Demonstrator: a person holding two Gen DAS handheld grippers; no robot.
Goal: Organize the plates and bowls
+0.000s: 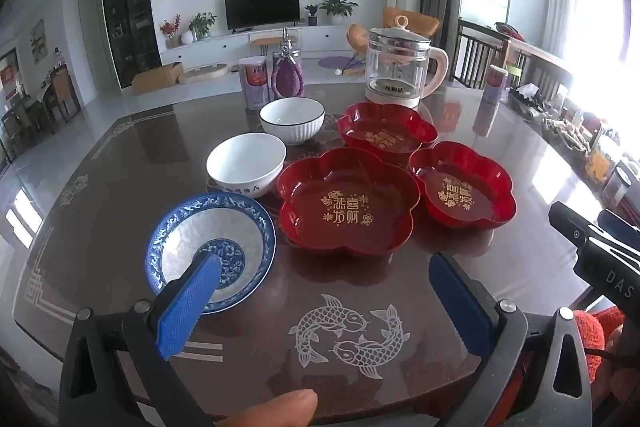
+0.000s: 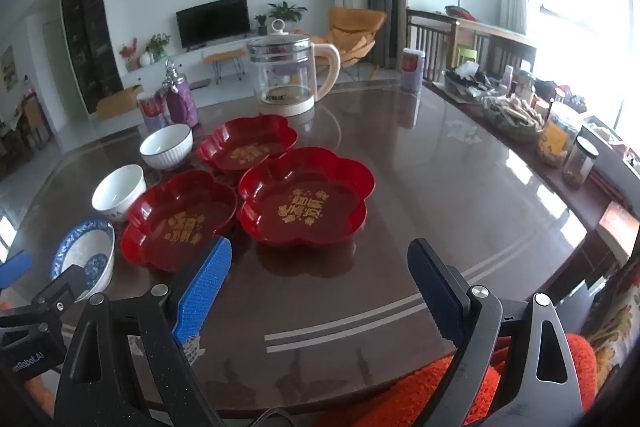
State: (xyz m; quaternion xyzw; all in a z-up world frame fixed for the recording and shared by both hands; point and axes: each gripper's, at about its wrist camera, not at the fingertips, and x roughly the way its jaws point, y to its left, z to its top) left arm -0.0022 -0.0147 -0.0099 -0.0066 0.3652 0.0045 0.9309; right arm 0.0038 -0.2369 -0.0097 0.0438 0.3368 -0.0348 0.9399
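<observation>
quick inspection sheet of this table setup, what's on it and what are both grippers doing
surface: glossy brown table with fish motif
job's things: three red flower plates, unstacked; two white bowls; blue patterned bowl
clutter: glass kettle, purple canisters, food jars along the right edge
grippers: left gripper open, empty; right gripper open, empty
cables: nothing seen
surroundings: living room, TV, chairs

Glass kettle (image 1: pixel 402 67), purple jar (image 1: pixel 287 71), television (image 1: pixel 262 5)

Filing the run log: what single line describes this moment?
left gripper open | right gripper open | three red flower-shaped plates unstacked
</observation>
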